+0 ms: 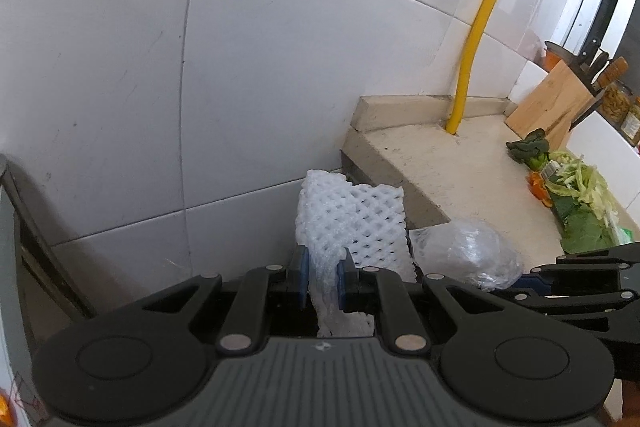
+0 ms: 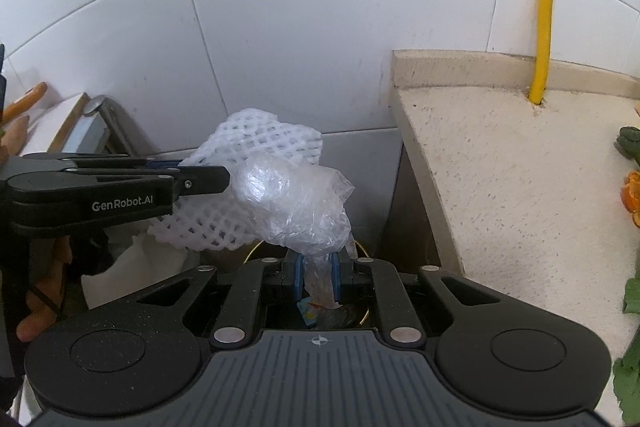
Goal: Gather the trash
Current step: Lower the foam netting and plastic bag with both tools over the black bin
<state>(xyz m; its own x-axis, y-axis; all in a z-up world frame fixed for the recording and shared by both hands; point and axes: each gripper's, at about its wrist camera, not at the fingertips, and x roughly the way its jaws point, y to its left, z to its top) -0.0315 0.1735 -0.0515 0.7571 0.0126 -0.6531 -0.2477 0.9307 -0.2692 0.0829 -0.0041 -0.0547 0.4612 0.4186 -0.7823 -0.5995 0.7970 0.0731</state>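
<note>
My left gripper is shut on a white foam fruit net, held up in front of the tiled wall, left of the counter's end. The net also shows in the right wrist view, with the left gripper coming in from the left. My right gripper is shut on a crumpled clear plastic bag, held beside the net. That bag shows in the left wrist view. Below the right gripper, a round bin opening with a yellowish rim holds some scraps.
A beige stone counter lies to the right with a yellow pipe rising at its back. Vegetable leaves and peelings, orange peel, a wooden board and a knife rack sit on it. A white bag hangs lower left.
</note>
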